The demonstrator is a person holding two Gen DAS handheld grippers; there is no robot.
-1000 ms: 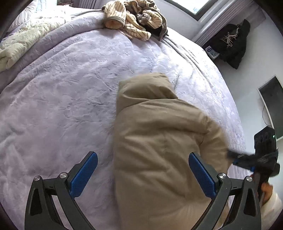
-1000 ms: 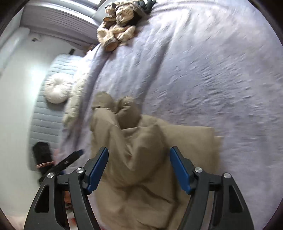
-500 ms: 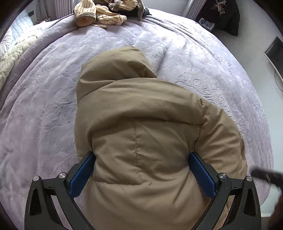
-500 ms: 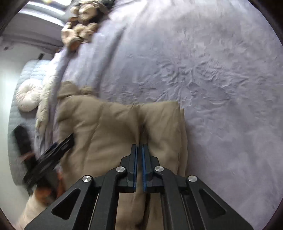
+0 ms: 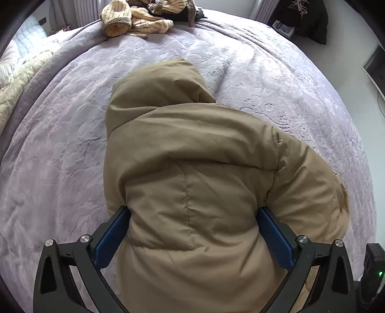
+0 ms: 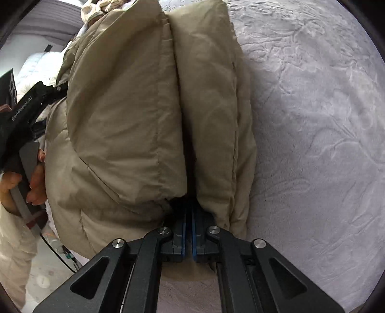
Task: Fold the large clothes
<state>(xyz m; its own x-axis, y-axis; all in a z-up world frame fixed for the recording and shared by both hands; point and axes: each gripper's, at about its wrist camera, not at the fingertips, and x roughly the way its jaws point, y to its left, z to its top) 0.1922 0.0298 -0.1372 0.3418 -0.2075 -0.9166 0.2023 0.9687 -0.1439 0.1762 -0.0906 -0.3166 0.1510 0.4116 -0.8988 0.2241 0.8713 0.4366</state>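
Jacket (image 5: 192,180) lies mid-bed (image 5: 60,156); right tongs (image 6: 189,231) pinch its hem for folding, left tongs (image 5: 192,236) straddle it, wide open.

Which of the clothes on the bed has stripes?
The crumpled cream garment at the far edge of the bed has thin dark stripes. The tan puffer jacket close to the left gripper is plain, with no stripes.

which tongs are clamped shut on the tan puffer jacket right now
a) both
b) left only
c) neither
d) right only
d: the right tongs have their blue pads pressed nearly together on a fold of the tan puffer jacket, while the left tongs stand wide open, straddling the jacket's bulk on the purple bedspread.
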